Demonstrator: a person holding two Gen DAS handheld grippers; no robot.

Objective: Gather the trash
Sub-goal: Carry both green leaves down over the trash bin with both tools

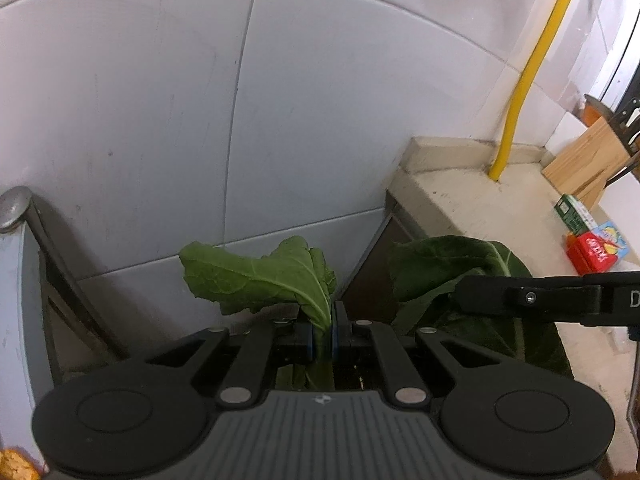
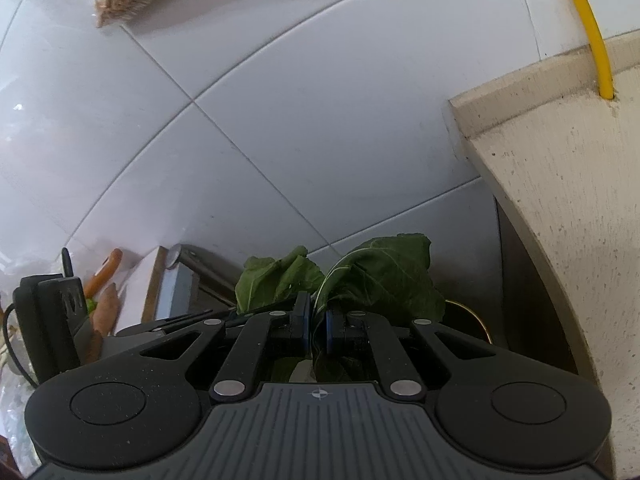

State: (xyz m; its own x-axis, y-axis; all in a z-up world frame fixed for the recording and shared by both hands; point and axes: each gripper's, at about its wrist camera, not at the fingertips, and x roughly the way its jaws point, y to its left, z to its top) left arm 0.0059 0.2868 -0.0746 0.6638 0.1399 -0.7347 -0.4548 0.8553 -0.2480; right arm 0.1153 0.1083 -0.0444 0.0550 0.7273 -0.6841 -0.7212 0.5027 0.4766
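Note:
In the left wrist view my left gripper point(image 1: 322, 330) is shut on the stem of a green vegetable leaf point(image 1: 256, 276), whose blade stands up to the left above the pads. To its right a second, darker leaf point(image 1: 448, 264) hangs from the black finger of my right gripper point(image 1: 520, 298). In the right wrist view my right gripper point(image 2: 316, 328) is shut on that dark leaf point(image 2: 384, 280) by its pale stem. The other leaf point(image 2: 276, 280) shows just left of it. Both leaves are held in the gap between the tiled wall and the counter.
A beige stone counter point(image 1: 488, 208) with a yellow pipe point(image 1: 520, 92), a wooden knife block point(image 1: 592, 160) and small cartons point(image 1: 592, 252) lies to the right. Grey wall tiles point(image 1: 160, 120) fill the background. A metal-edged panel point(image 1: 24, 208) stands at the left. Carrots point(image 2: 104, 276) lie far left in the right wrist view.

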